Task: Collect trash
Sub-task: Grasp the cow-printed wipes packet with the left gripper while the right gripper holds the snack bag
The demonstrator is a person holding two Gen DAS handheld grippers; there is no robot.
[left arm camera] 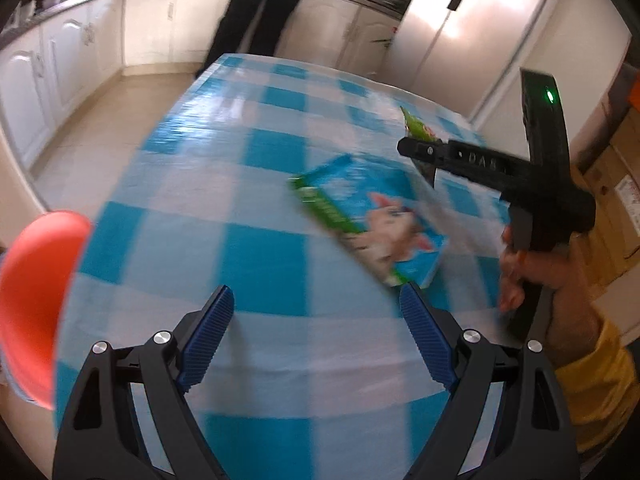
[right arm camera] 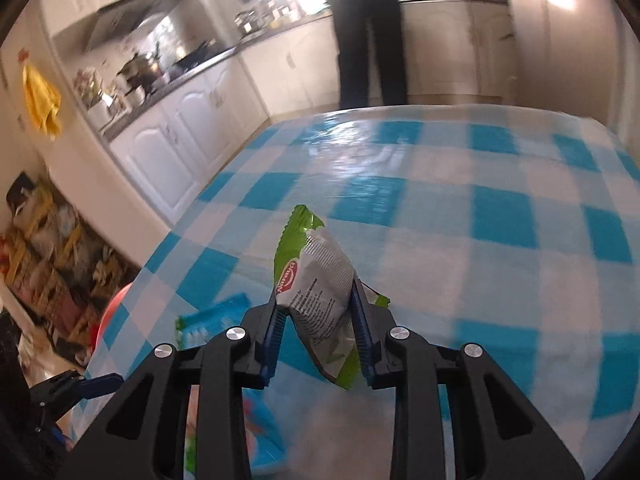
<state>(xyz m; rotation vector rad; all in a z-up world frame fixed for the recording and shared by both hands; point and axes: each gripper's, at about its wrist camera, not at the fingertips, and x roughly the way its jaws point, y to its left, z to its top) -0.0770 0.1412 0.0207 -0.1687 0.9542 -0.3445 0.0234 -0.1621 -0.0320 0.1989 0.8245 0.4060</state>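
My right gripper [right arm camera: 318, 320] is shut on a crumpled green and white snack wrapper [right arm camera: 320, 280] and holds it above the blue checked tablecloth [right arm camera: 460, 208]. The wrapper [left arm camera: 418, 126] also shows in the left wrist view, in the right gripper [left arm camera: 420, 152] at the right. A flat blue and green carton with a cartoon animal [left arm camera: 370, 220] lies on the cloth [left arm camera: 248, 184]; its corner [right arm camera: 212, 320] shows left of my right gripper. My left gripper [left arm camera: 316, 334] is open and empty, low over the cloth, just short of the carton.
An orange-red bowl-shaped thing [left arm camera: 38, 296] sits at the table's left edge. A person in dark clothes [left arm camera: 260, 8] stands at the far kitchen counter. White cabinets [left arm camera: 52, 64] run along the left, a fridge [left arm camera: 480, 28] at the back right, cardboard boxes [left arm camera: 616, 184] on the right.
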